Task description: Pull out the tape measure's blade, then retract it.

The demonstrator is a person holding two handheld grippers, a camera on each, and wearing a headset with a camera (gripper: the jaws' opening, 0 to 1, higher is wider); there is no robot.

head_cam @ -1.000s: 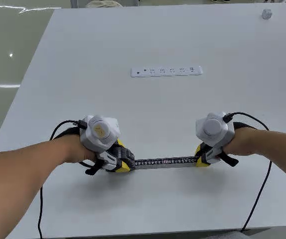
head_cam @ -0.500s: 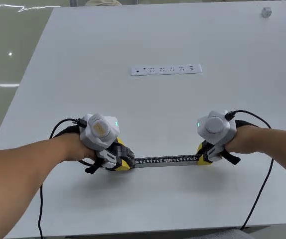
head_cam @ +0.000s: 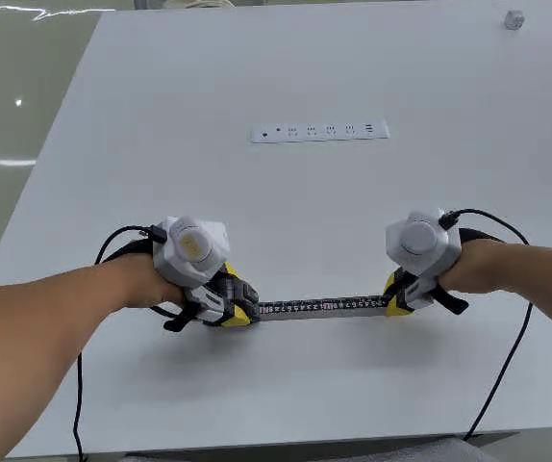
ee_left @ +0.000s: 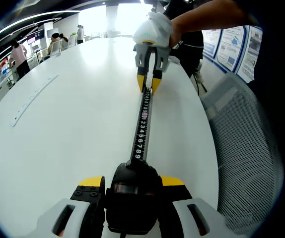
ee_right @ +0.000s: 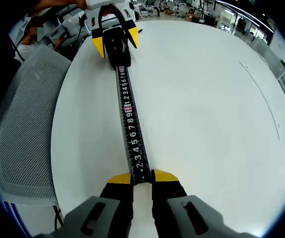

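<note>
Blade (ee_right: 129, 119) drawn out between left tongs (ee_left: 132, 181) and right tongs (ee_right: 142, 176).
Left tongs are clamped on the black case (ee_left: 132, 201); right tongs are pinched shut on the blade's tip. The blade runs straight between them, low along the desk (head_cam: 305, 58), numbers up.

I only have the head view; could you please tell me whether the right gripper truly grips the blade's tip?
Observer: Yes, in the right gripper view the right gripper is shut on the blade at the end where its numbers start.
Operator: And the left one?
Observer: The left gripper clamps the black case, with the blade leaving its front.
Operator: Anything nearby?
Observer: A mesh chair stands beside the table.
</note>
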